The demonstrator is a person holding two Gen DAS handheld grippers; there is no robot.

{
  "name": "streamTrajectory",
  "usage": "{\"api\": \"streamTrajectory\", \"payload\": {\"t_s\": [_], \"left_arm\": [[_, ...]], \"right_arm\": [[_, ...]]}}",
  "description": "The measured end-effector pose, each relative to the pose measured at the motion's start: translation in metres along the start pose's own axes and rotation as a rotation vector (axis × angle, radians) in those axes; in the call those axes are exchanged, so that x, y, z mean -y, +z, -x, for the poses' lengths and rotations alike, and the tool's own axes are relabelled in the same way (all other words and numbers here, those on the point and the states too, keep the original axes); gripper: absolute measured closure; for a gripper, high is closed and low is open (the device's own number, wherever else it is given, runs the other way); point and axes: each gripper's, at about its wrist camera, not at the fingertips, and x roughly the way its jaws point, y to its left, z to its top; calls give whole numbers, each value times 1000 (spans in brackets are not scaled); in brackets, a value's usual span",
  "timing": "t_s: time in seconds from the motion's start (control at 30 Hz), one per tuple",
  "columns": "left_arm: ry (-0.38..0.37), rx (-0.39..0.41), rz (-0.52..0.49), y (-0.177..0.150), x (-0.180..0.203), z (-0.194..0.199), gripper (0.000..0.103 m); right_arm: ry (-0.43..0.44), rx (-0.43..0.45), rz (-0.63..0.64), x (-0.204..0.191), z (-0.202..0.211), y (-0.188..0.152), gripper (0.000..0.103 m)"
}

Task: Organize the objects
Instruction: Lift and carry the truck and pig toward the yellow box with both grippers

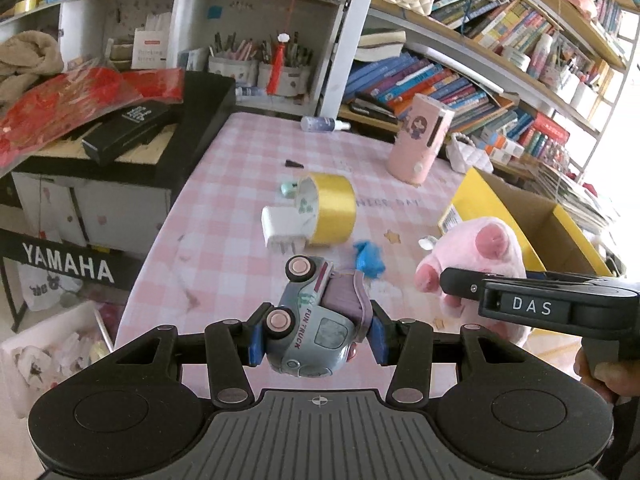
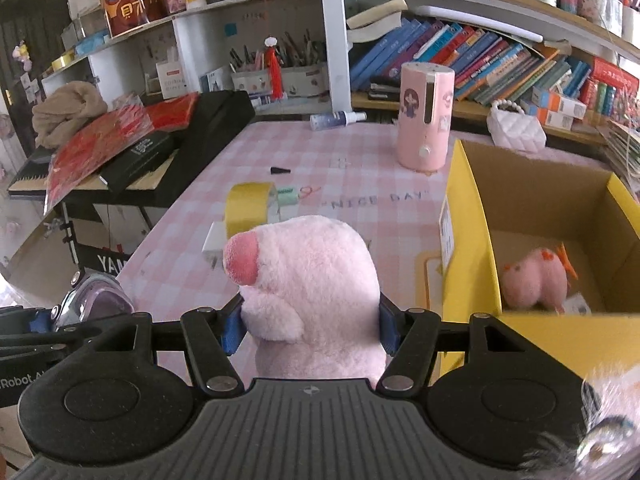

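Over the near edge of the desk (image 1: 240, 152), we've got both grippers loaded. Left gripper (image 1: 318, 336) is clamped on the toy truck (image 1: 312, 320), tipped w/ wheels sideways, pads on its flanks so it can't roll out. Right gripper (image 2: 310, 330) squeezes the pink plush pig (image 2: 308, 272) low on its body, held off the desk just beside the yellow box (image 2: 472, 240) at the right edge. Box already holds a small pink plush (image 2: 536, 280), so probably that's where both go. Tape roll (image 1: 328, 208) and charger (image 1: 280, 226) wait mid-desk.
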Motion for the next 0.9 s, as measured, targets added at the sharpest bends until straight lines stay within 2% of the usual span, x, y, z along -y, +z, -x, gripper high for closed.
{"api": "streamTrajectory", "payload": {"t_s": [0.3, 0.9], "left_arm": [[-33, -21, -22, -29, 2, 29, 56], [-119, -68, -148, -67, 29, 60, 56]], "right_arm": [[-24, -25, -35, -14, 32, -38, 43], [-97, -36, -168, -4, 89, -102, 43]]}}
